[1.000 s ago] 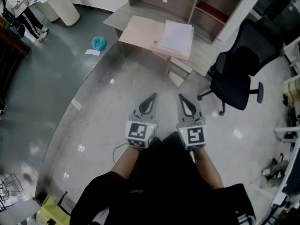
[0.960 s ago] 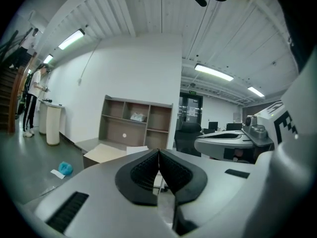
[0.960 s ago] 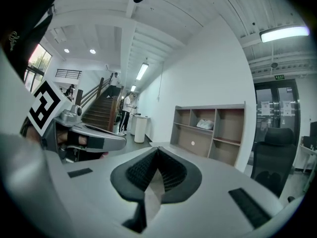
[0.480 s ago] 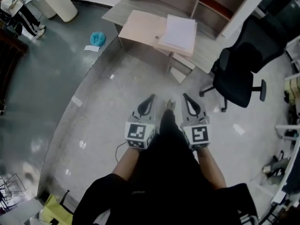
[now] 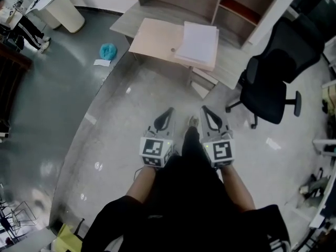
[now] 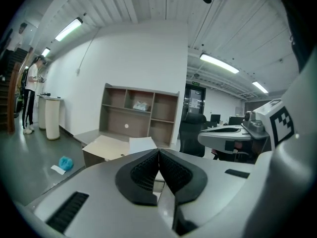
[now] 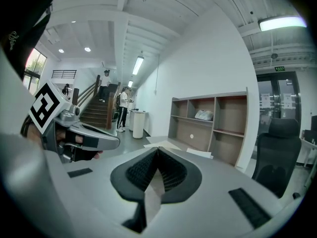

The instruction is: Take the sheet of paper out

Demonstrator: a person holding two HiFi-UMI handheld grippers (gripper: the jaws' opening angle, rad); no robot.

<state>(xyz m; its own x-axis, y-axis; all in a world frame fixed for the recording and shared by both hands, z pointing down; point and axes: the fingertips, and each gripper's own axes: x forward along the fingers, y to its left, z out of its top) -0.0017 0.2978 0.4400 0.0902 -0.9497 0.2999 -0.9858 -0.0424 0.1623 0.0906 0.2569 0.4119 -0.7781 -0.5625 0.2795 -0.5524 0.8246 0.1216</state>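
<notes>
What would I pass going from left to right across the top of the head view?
white round stand → blue bundle on the floor → pale flat board → stack of paper → black office chair

Paper stack (image 5: 198,42) on desk (image 5: 125,21), chair (image 5: 270,77) right

The shelf unit (image 5: 202,1) ran off my top edge, the bystander (image 5: 23,28) was cropped at left, and I couldn't tell whether the paper (image 5: 198,42) was one sheet or several.
</notes>
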